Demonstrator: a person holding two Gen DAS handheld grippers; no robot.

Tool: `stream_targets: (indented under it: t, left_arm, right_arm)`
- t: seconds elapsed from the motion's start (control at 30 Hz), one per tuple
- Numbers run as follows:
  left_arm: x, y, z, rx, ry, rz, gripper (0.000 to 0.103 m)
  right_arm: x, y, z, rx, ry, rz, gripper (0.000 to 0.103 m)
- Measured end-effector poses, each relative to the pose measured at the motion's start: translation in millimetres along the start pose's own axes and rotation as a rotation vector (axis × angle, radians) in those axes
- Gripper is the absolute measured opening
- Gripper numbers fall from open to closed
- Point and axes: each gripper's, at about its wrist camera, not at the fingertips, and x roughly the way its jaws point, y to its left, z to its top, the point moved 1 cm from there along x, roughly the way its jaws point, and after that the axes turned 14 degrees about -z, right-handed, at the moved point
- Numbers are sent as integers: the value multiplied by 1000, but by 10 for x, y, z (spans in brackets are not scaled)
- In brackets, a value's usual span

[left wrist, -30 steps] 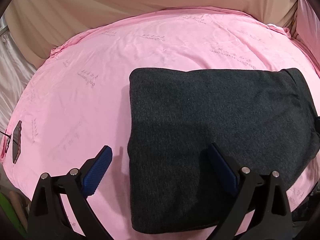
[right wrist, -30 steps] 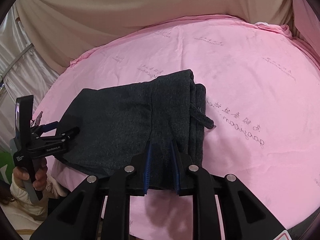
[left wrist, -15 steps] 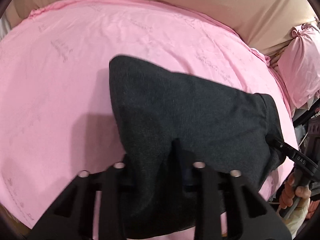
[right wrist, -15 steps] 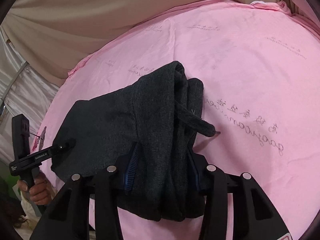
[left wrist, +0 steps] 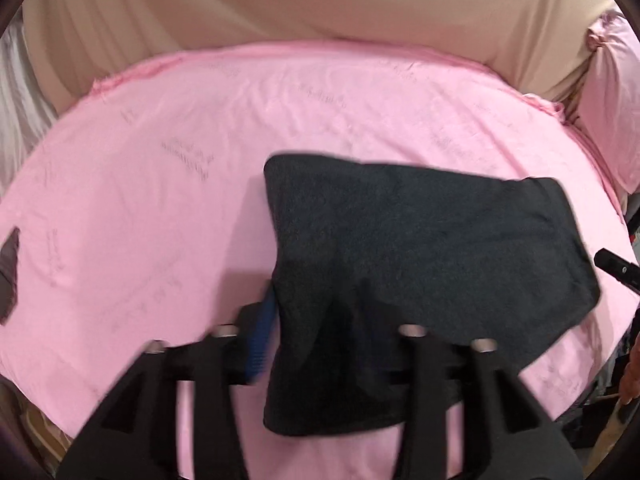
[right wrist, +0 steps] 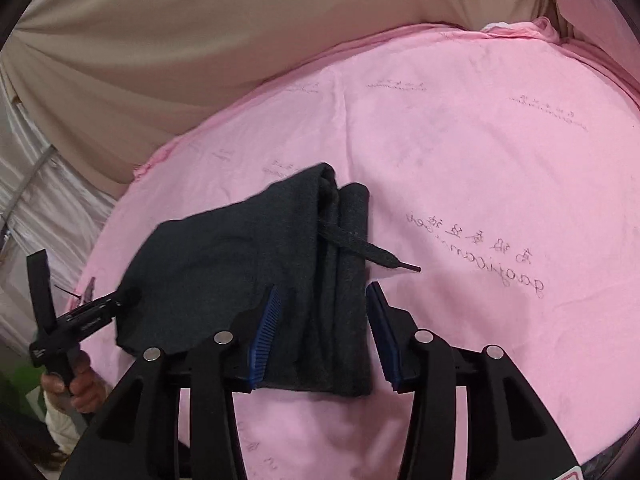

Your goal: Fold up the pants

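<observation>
1. Right gripper (right wrist: 326, 330): the two blue-padded fingers stand spread, one on each side of the near end of the pants (right wrist: 280, 276). The left pad (right wrist: 265, 330) lies against the cloth edge; the right pad (right wrist: 385, 338) stands just beside the cloth, with a thin pink strip between them. Released, nothing clamped.
2. Left gripper (left wrist: 320, 344): motion-blurred in its own view. One blue pad (left wrist: 262, 336) shows at the left edge of the pants (left wrist: 420, 264); the other finger is hidden under the dark cloth. The fingers appear spread around the near corner, but whether they pinch the cloth cannot be told.
3. In the right wrist view the left gripper (right wrist: 98, 312) appears at the far-left corner of the pants, touching the cloth, held by a hand (right wrist: 82, 384).
4. Pants: dark grey, folded into a compact block, lying on the pink sheet (left wrist: 160, 220) toward its near edge. Stacked layers show at the right-hand end.
5. A drawstring (right wrist: 372, 254) trails out of the layers onto the pink sheet (right wrist: 500, 160).
6. A beige curtain (right wrist: 200, 40) hangs behind the sheet.
</observation>
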Motion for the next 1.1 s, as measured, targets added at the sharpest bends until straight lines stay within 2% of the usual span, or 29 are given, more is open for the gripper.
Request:
stream_targets:
  t: [0.03, 0.07, 0.17, 0.23, 0.27, 0.43, 0.57, 0.63, 0.67, 0.7, 0.73, 0.77, 0.8, 0.87, 0.93, 1.0, 1.1]
  left_arm:
    - [-117, -100, 17, 25, -41, -25, 88]
    - [-209, -200, 12, 54, -72, -52, 93]
    - [-321, -541, 24, 174, -106, -142, 96]
    - [-291, -754, 3, 239, -103, -205, 98]
    - [-239, -855, -19, 271, -86, -225, 98]
    - [30, -1209, -84, 363, -23, -292, 98]
    - [170, -1343, -53, 372, -8, -376, 98]
    - [228, -1340, 43, 360, -25, -378, 97]
    - [239, -1335, 114, 354, -29, -373, 92]
    - [272, -1325, 188, 344, -34, -363, 58]
    - [318, -1277, 298, 319, -23, -337, 30]
    - [333, -1191, 387, 285, -13, -328, 22]
    - [344, -1085, 494, 242, -10, -329, 9]
    - [318, -821, 719, 150, -16, -318, 9]
    - [240, -617, 886, 112, -17, -331, 9]
    - [152, -565, 984, 131, -25, -333, 9]
    - [89, -648, 1098, 187, -22, -323, 9]
  right_arm:
    - [-25, 50, 5, -17, 13, 19, 45]
    - [-20, 99, -3, -31, 39, 39, 45]
    - [144, 167, -58, -56, 135, 84, 45]
    - [264, 191, -75, -69, 156, 46, 28]
    - [266, 202, -48, -78, 152, 24, 10]
    - [-114, 395, 274, -86, 50, 133, 7]
    - [-160, 682, 614, -136, 37, 224, 7]
    - [-114, 867, 742, -161, 46, 277, 7]
    - [-94, 942, 776, -170, 51, 305, 7]
    - [-76, 1016, 827, -184, 52, 325, 8]
    - [-95, 1065, 894, -189, 41, 324, 9]
    - [-86, 1068, 942, -177, 25, 313, 14]
    - [-111, 1047, 944, -166, 8, 307, 14]
    - [-196, 932, 917, -152, -38, 259, 15]
    - [-253, 826, 777, -180, -49, 219, 15]
    - [-208, 853, 598, -247, -17, 193, 15]
    - [148, 1052, 325, -349, 93, 172, 15]
